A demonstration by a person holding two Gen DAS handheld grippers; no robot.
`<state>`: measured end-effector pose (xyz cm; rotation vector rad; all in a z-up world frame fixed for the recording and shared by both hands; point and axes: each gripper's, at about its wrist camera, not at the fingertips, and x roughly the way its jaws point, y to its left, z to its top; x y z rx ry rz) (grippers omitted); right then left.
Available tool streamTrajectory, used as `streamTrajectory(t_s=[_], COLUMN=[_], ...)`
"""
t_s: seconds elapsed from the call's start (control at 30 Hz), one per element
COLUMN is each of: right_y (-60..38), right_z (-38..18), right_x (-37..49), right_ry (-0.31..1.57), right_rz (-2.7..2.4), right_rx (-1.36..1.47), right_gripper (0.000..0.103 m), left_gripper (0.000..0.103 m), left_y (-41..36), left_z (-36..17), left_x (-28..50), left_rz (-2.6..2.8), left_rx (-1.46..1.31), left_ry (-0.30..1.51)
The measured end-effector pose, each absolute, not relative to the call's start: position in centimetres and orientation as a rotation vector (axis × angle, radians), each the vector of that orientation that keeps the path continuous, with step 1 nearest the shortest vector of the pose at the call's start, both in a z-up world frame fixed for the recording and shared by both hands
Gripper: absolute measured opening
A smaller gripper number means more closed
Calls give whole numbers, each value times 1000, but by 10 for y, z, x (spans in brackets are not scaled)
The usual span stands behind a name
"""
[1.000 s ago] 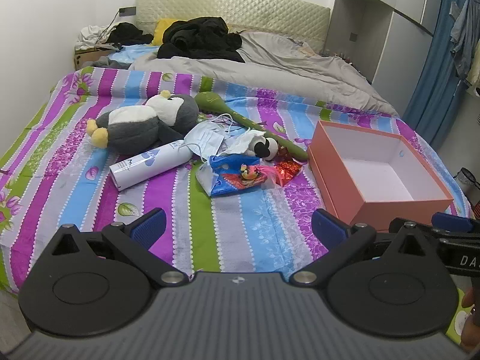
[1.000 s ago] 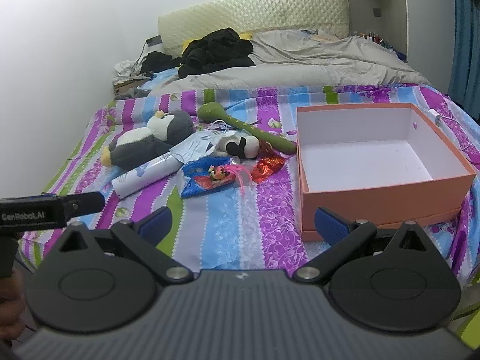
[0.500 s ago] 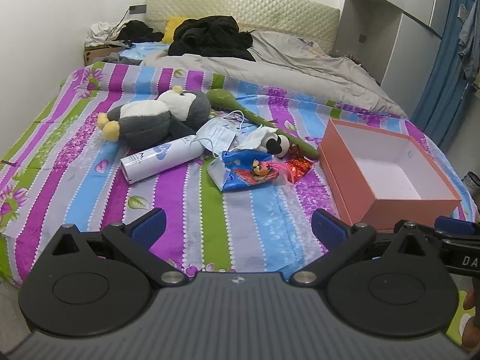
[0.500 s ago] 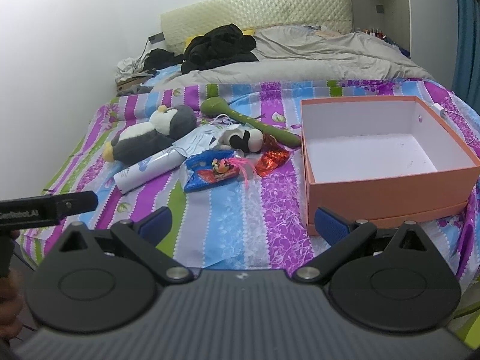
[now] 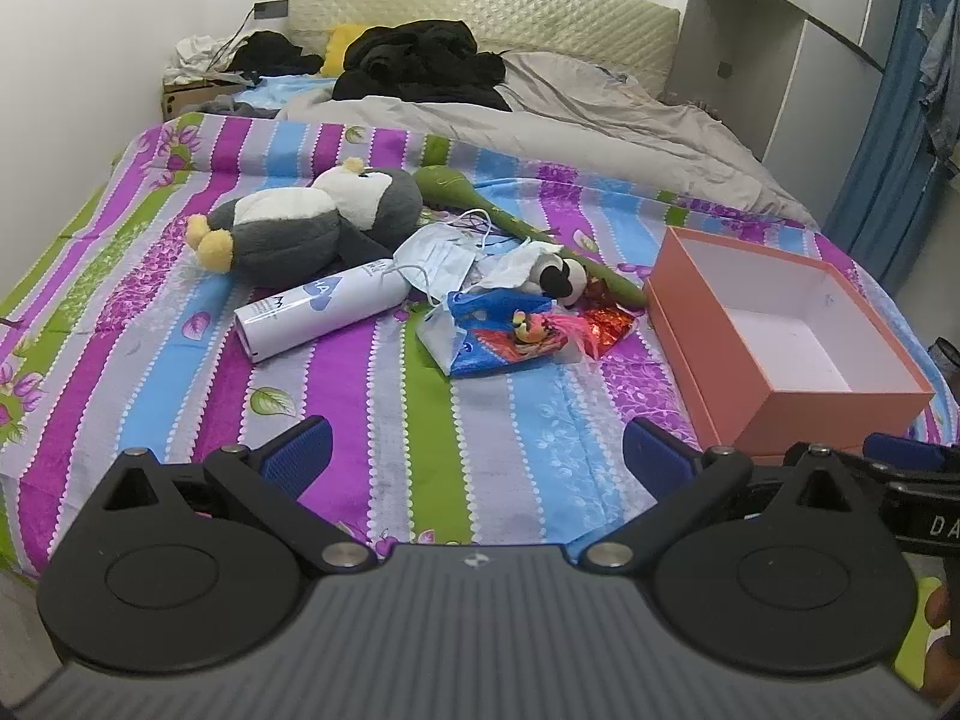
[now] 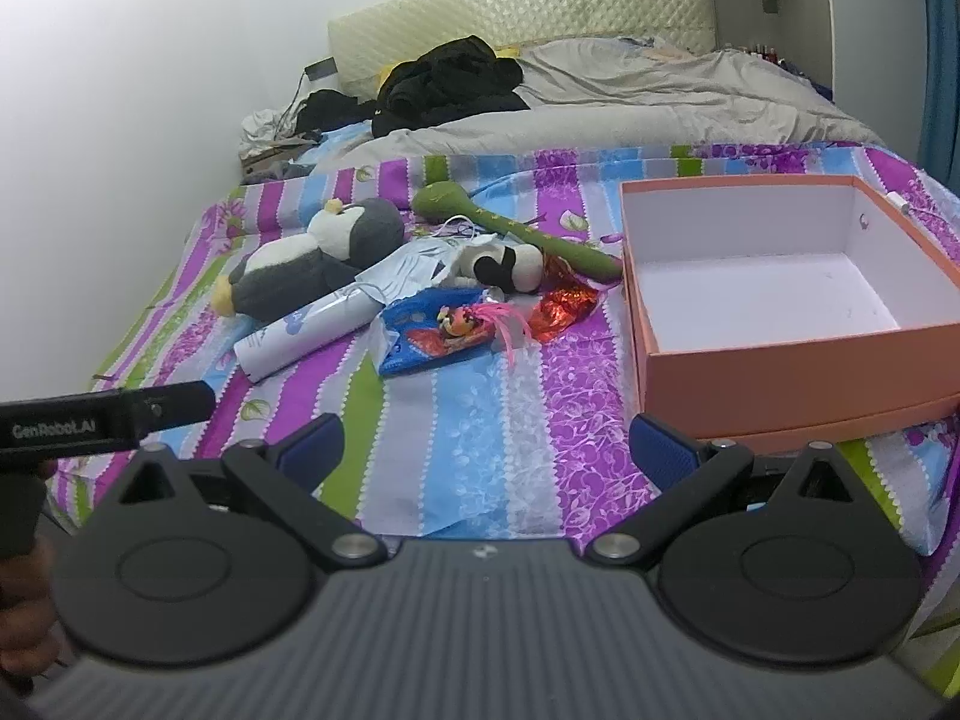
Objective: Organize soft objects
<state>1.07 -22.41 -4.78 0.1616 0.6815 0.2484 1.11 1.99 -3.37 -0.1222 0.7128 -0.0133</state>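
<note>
A grey and white penguin plush (image 5: 306,222) (image 6: 312,258) lies on the striped bedspread. Beside it are a long green plush (image 5: 474,198) (image 6: 510,225), a small black and white plush (image 5: 558,279) (image 6: 507,264), face masks (image 5: 438,255), a white cylinder (image 5: 318,312) (image 6: 306,333), a blue bag (image 5: 498,339) (image 6: 432,336) and red foil (image 6: 564,306). An empty orange box (image 5: 774,402) (image 6: 798,372) stands to the right. My left gripper (image 5: 477,459) and right gripper (image 6: 486,450) hover open above the bed's near edge, well short of everything, holding nothing.
A grey duvet (image 5: 570,114) and black clothes (image 5: 414,60) fill the far half of the bed under a padded headboard (image 6: 528,6). A wall runs along the left, a wardrobe (image 5: 774,60) and blue curtain (image 5: 888,138) along the right.
Both grippers have come forward toward the bed, so the toys and the box look larger and nearer. Neither gripper's fingers have moved.
</note>
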Motion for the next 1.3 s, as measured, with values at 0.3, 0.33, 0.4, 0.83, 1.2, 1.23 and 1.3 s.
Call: streamTrajectory(t_s=[0.3,0.33,0.4,0.83,1.2,1.23,1.3], right_y=[-229,-230,-233,-228,-211,-208,-204], right_z=[-57,-58,-60,-70,-89,-91,-97], right_x=[17,18,21,37,68,72,80], right_ry=[686,685,684,679,689,691,696], right_rz=[246,250,254,282,322,327,330], right_rx=[189,197,215,236,216,210,200], right_gripper=[103,103,103,103,80,76,72], left_gripper=[103,103,103,103,103,103,103], left_y=[19,19,18,30,40,42,42], left_z=[-42,-44,-47,-66,-93,-95,-100], left_x=[26,28,33,65,107,111,121], left_rz=[-18,-19,-24,-23,-17,-25,-29], left_rx=[-121,-120,-120,-137,-145,-159,-178], left_ry=[731,733,740,776,797,798,799])
